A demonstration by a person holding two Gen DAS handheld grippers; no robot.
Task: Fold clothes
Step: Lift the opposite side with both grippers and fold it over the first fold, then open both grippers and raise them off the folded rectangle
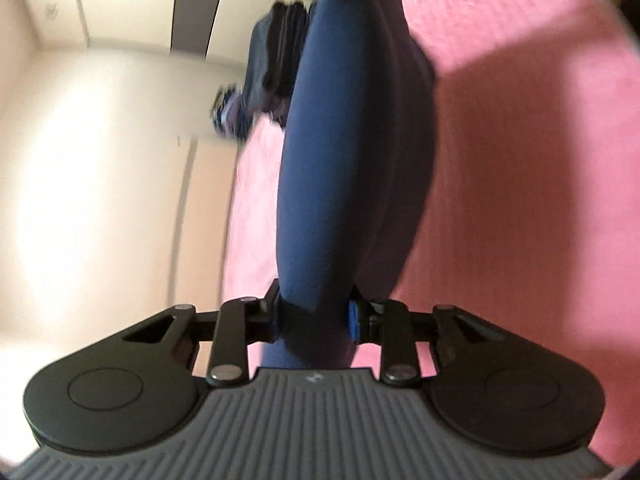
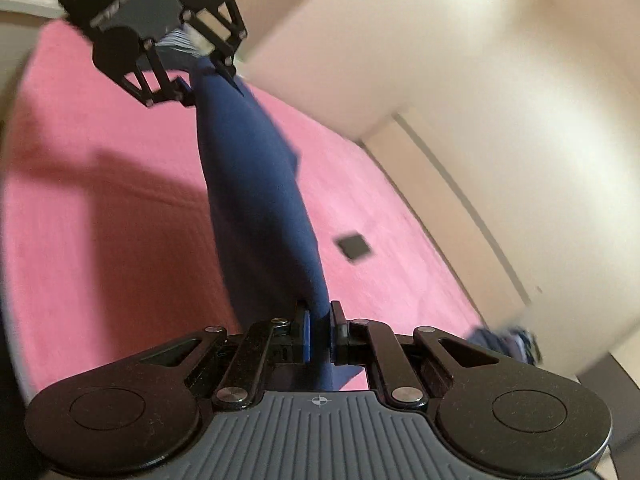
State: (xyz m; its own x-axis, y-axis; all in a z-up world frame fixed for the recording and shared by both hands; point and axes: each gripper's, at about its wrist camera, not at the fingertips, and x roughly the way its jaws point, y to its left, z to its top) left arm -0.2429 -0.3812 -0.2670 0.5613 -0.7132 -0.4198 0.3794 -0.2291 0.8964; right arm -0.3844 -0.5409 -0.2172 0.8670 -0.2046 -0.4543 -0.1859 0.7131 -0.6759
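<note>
A dark blue garment (image 1: 340,168) hangs stretched in the air above a pink bedspread (image 1: 520,200). My left gripper (image 1: 314,316) is shut on one end of it. In the right wrist view the same blue garment (image 2: 260,184) runs from my right gripper (image 2: 319,334), shut on its near end, up to the left gripper (image 2: 208,80) at the top, which pinches the far end. The cloth sags a little between the two and casts a shadow on the bedspread (image 2: 120,220).
A pile of dark and striped clothes (image 1: 264,80) lies at the bed's far edge, and striped cloth (image 2: 508,340) shows near the right gripper. A small black square object (image 2: 354,246) rests on the bedspread. Cream walls (image 2: 480,80) and a wardrobe (image 1: 160,0) surround the bed.
</note>
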